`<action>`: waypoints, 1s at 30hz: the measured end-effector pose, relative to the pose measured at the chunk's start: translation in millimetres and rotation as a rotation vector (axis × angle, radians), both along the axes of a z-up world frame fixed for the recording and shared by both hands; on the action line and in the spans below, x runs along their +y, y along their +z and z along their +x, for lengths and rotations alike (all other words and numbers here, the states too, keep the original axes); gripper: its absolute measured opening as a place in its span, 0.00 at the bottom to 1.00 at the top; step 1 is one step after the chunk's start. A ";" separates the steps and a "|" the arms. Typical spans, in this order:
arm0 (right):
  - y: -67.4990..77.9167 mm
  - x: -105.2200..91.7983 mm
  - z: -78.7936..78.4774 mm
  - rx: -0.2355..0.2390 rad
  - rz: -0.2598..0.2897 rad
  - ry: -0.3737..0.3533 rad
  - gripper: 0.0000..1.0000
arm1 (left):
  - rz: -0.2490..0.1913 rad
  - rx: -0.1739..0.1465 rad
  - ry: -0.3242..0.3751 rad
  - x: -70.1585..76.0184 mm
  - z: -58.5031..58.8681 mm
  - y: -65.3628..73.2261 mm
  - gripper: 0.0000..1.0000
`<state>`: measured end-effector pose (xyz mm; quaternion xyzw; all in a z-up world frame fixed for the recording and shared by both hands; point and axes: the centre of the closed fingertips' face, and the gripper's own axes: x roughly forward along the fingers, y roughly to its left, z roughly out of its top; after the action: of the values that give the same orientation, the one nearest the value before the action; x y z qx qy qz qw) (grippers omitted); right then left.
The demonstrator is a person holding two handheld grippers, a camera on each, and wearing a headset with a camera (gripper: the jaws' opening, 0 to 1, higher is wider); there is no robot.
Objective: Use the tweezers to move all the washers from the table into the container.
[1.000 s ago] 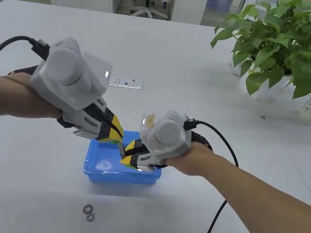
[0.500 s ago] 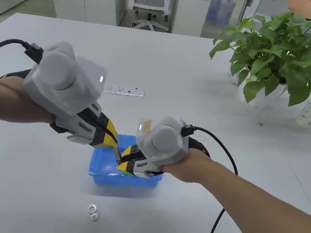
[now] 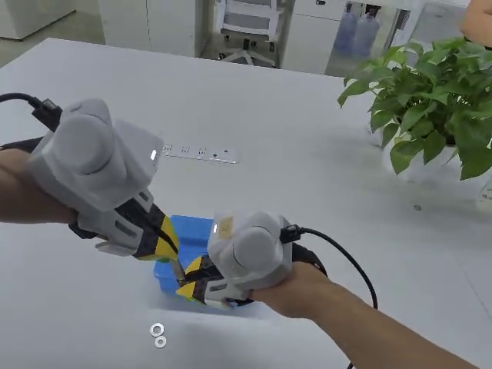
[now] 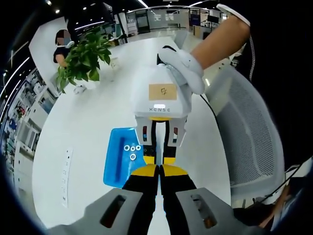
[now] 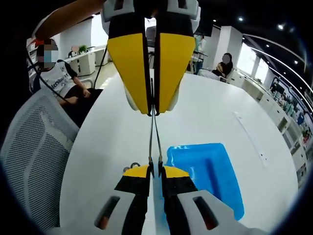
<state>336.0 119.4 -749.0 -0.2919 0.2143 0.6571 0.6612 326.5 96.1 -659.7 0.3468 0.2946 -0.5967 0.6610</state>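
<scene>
The left tool (image 4: 159,168) and right tool (image 5: 155,170) meet tip to tip, both pinched narrow on the tweezers (image 5: 154,139). Just beside them two washers (image 3: 158,335) lie on open tabletop (image 3: 307,169). The blue container (image 3: 188,229) alongside holds three. Lettering on the right tool reads roughly "XENSE".

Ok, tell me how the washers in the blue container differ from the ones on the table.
The container washers number three, the table washers two. The first lie spread inside the blue container; the second sit side by side on the table. All are small silver rings.
</scene>
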 end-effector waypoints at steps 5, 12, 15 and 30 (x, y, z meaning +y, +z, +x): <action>-5.1 4.3 -10.6 0.005 0.003 0.008 0.11 | 0.011 0.009 0.003 3.6 -9.8 -5.3 0.05; -13.8 8.0 -21.1 0.015 0.003 0.016 0.11 | 0.017 0.023 0.013 6.5 -20.5 -14.1 0.05; -18.0 10.1 -25.9 0.025 0.006 0.018 0.11 | 0.021 0.030 0.016 7.6 -24.3 -18.2 0.05; -37.2 17.6 -43.2 0.073 0.010 0.034 0.11 | 0.035 0.076 0.036 15.0 -36.9 -36.9 0.05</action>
<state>292.8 137.0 -786.1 -0.2680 0.2301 0.6796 0.6429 289.6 111.1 -696.6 0.3301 0.3359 -0.5922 0.6538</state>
